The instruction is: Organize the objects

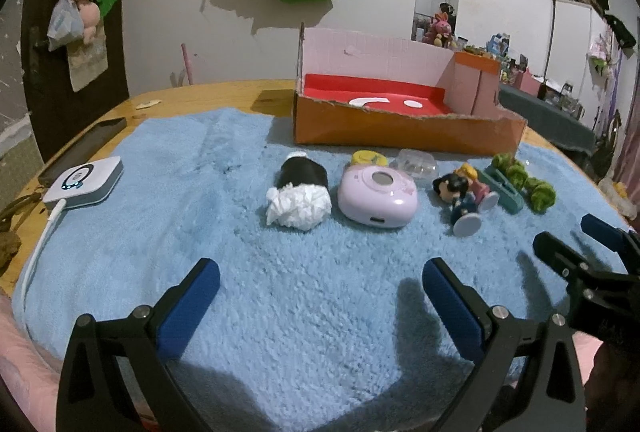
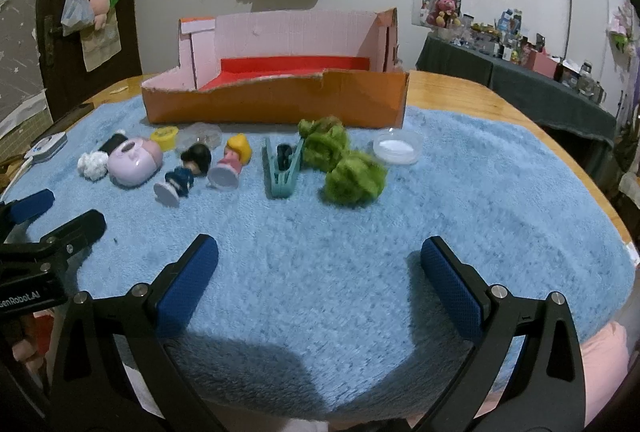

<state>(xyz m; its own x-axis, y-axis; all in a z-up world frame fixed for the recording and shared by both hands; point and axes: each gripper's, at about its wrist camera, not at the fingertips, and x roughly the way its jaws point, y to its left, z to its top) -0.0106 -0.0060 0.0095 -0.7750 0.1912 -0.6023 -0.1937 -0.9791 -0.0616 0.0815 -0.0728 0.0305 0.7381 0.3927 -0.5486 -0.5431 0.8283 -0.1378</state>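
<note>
Left wrist view, blue fluffy towel (image 1: 224, 216) over wooden table (image 1: 224, 94), orange box (image 1: 404, 130), both claws wide, empty

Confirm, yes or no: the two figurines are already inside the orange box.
No, both figurines lie on the blue towel in front of the orange box.

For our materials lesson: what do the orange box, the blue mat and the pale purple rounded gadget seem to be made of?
Orange box with pink inside: looks like cardboard, matt; its front edge is torn and ragged.
Blue mat: seems a soft pile fabric, fluffy; fibres show tufts and brush marks.
Pale purple rounded gadget: probably moulded plastic, smooth and slightly glossy, with light glints on it.
</note>
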